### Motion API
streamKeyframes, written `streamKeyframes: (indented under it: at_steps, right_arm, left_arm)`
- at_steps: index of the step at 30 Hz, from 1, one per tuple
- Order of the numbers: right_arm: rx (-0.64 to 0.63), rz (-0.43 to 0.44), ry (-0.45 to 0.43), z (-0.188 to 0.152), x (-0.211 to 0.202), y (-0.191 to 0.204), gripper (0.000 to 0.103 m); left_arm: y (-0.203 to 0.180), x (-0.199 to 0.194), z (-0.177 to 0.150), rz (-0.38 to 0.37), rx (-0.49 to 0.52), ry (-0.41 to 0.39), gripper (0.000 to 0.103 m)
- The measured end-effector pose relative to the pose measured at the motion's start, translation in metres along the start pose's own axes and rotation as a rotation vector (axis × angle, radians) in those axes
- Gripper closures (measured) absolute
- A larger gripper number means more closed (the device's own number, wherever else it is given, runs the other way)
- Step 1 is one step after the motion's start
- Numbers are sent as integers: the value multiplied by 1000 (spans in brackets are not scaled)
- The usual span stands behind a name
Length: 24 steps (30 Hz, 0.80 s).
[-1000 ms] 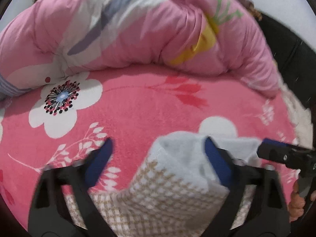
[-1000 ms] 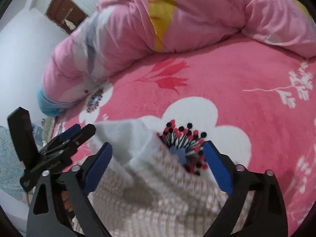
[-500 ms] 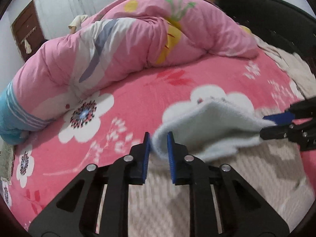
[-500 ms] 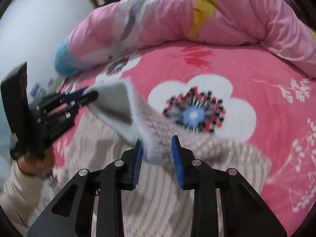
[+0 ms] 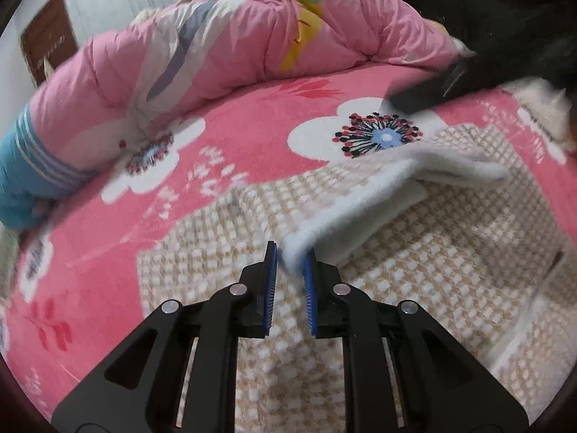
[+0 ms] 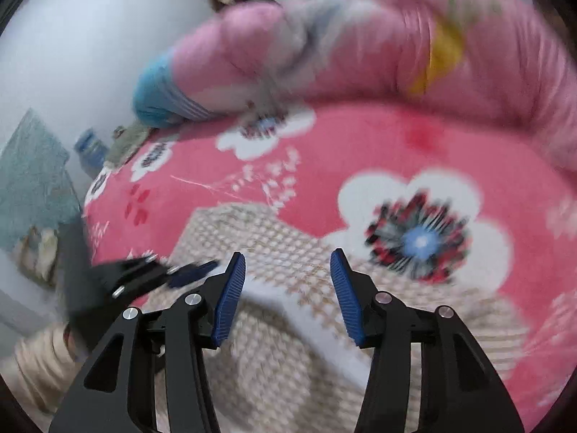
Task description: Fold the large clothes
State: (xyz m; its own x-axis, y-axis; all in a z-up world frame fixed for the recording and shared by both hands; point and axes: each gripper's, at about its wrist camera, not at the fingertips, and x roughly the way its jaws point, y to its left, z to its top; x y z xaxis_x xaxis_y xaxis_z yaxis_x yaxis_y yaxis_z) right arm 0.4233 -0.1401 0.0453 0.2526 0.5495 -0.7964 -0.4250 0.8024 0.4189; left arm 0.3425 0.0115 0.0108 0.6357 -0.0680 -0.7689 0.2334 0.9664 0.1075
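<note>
A checked beige-and-white garment is spread on the pink flowered bed cover, filling the lower half of both wrist views. In the left wrist view, a white fleecy edge of the garment is folded back, running from the centre toward 2 o'clock. The left tongs are clenched on the near corner of that edge, the cloth being pinched between the blue pads. In the right wrist view, the right tongs are seen opening, nothing being gripped; the garment lies beneath them, apart from the pads. A rolled pink quilt is heaped along the bed toward 12 o'clock. The right wrist view is blurred.
</note>
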Motion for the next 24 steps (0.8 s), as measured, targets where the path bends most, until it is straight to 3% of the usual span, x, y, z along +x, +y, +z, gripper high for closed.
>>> streamKeyframes:
  at_steps: [3, 6, 9, 13, 18, 21, 24]
  right_arm:
    - [85, 45, 81, -28, 31, -17, 69]
    - [32, 46, 46, -55, 22, -14, 69]
    - [22, 26, 46, -67, 22, -12, 69]
    - [-23, -44, 48, -76, 25, 0, 69]
    - [-98, -116, 58, -88, -12, 6, 69]
    - [-135, -170, -47, -77, -48, 3, 69]
    - [-95, -180, -90, -52, -46, -11, 69]
  left_arm:
    - [24, -18, -16, -72, -56, 5, 88]
    - [45, -43, -27, -127, -89, -46, 88]
    - [49, -52, -12, -124, -105, -99, 88]
    - [26, -17, 31, -157, -140, -59, 88]
    - [4, 61, 37, -88, -123, 131, 88]
    - [4, 55, 22, -95, -115, 86, 87]
    - [4, 50, 14, -92, -105, 76, 86]
